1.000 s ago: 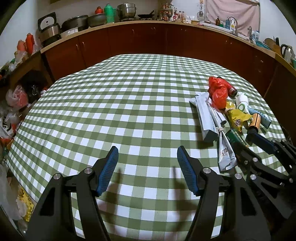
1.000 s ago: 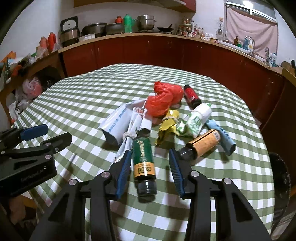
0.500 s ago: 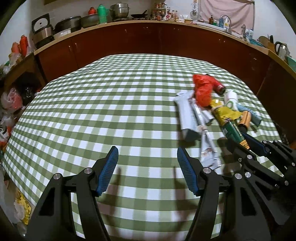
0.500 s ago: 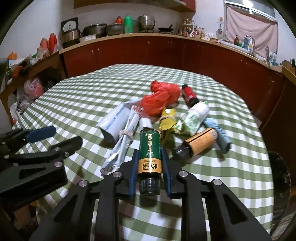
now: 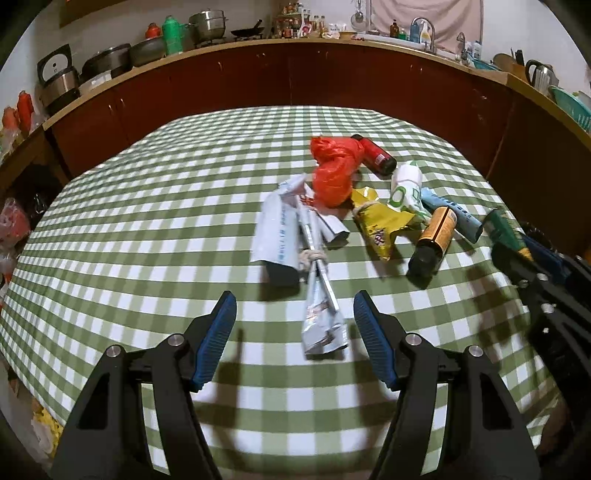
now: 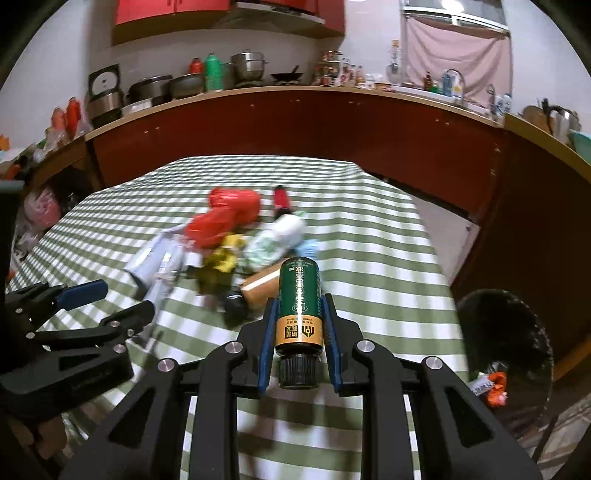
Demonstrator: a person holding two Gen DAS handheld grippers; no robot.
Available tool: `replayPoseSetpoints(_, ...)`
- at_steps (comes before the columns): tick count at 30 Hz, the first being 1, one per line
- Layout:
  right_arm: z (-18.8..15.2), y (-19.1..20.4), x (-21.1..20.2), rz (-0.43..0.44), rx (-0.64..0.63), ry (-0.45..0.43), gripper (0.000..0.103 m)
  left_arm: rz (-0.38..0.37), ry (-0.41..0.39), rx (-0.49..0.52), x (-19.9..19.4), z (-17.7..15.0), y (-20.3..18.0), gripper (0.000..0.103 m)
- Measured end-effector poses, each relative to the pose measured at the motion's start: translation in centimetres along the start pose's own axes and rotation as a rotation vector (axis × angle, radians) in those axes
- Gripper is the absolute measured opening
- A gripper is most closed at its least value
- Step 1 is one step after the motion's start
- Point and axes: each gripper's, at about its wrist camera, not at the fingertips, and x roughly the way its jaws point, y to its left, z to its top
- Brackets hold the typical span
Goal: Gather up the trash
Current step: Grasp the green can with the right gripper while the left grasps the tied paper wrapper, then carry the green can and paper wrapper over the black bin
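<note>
The right tool point(image 6: 298, 334) clamps the green bottle point(image 6: 298, 295) low near its cap, a stiff, smooth, likely slippery body; the left tool point(image 5: 294, 334) gapes empty

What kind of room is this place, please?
Most likely a home kitchen: pots stand on a long counter over dark red cabinets, a tap sits at the far right, and a checked tablecloth covers the table.

In the right wrist view the trash pile point(image 6: 236, 240) at ten o'clock is blurry. The dark bin point(image 6: 502, 354) at three o'clock is unclear inside.
</note>
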Motion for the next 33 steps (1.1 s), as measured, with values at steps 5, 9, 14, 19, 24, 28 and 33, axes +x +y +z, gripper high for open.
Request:
replayPoseSetpoints(5,-0.2,-2.2,0.0,-0.016,0.031,-0.005,0.025,0.016,0.025,-0.004,1.2,0.0,-1.0,0.05)
replayPoseSetpoints(9,-0.5,-2.9,0.1,-0.009,0.046,-0.007,0.025,0.011,0.02,-0.006,1.5,-0.1,-1.4,0.033)
replayPoseSetpoints(14,-0.7,-3.5,0.3,0.004,0.053,-0.005,0.025,0.016,0.009,0.016,1.3,-0.5,-2.1,0.022)
replayPoseSetpoints(19,-1.1,-4.2,-0.1,0.003,0.06,-0.012,0.025,0.002,0.004,0.025,0.6,-0.8,-2.8,0.022)
replayPoseSetpoints(24,-1.0,-4.9,-0.4,-0.011,0.069,-0.023,0.025,-0.015,-0.045,0.056,-1.4,-1.0,-3.8,0.022)
replayPoseSetpoints(28,-1.0,-5.7,-0.6,-0.03,0.078,-0.026,0.025,-0.034,-0.097,0.067,-3.2,-0.8,-4.4,0.022)
replayPoseSetpoints(33,-0.8,-6.9,-1.1,-0.066,0.097,-0.035,0.025,-0.068,-0.14,0.089,-4.3,-0.2,-5.6,0.021)
